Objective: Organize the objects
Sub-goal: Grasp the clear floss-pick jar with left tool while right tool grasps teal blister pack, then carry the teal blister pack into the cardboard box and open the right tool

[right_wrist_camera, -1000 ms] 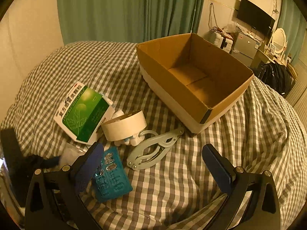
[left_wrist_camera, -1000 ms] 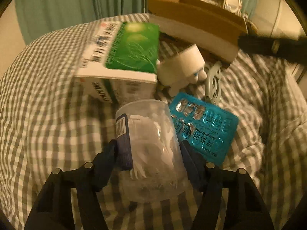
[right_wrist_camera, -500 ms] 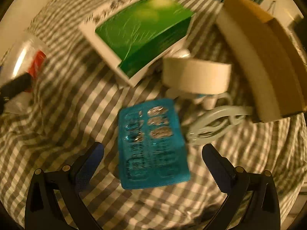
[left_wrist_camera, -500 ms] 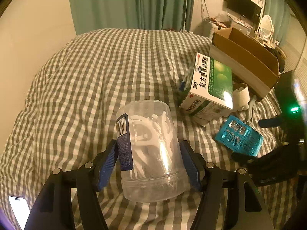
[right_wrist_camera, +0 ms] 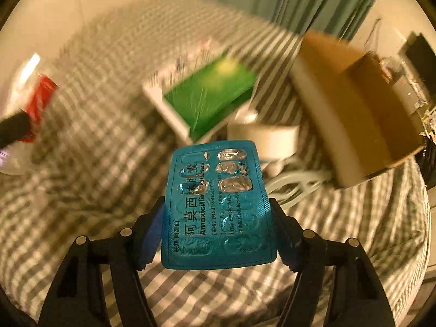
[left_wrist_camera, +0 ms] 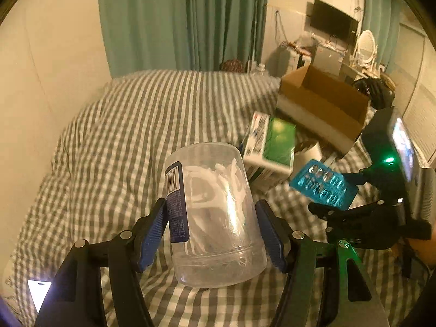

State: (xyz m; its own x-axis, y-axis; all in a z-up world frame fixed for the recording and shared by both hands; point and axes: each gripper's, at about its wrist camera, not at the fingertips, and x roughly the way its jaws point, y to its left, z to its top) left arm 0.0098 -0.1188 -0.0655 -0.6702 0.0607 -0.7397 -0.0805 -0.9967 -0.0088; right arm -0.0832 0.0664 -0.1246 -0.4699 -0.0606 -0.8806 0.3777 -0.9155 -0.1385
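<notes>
- Grey-and-white checked bedding (left_wrist_camera: pixel 114 136) covers the bed, with green curtains (left_wrist_camera: pixel 177 19) at 12 o'clock in the left wrist view and a dark screen on the wall at 1 o'clock.
- An open cardboard box (left_wrist_camera: pixel 324 103) sits on the bed at 2 o'clock of that view; nothing shows in the part of its inside that is visible.
- Just in front of the box lies a green-and-white carton (left_wrist_camera: pixel 272 147), with a roll of white tape (right_wrist_camera: pixel 263 139) beside it and a pale plastic clip tool (right_wrist_camera: pixel 297 185) near the box's corner; all are blurred.
- A lit phone screen (left_wrist_camera: pixel 38 291) lies on the bedding at 8 o'clock.
- The left tongs (left_wrist_camera: pixel 215 234) are closed on a clear plastic jar (left_wrist_camera: pixel 215 218), blue pads pressing both sides, held above the bedding; white picks fill it and a dark blue barcode label runs down its left side.
- The right tongs (right_wrist_camera: pixel 218 220) grip a teal blister pack (right_wrist_camera: pixel 218 207) by its long edges, off the bed. Several foil pockets at its far end are burst, and it reads "Amoxicillin".
</notes>
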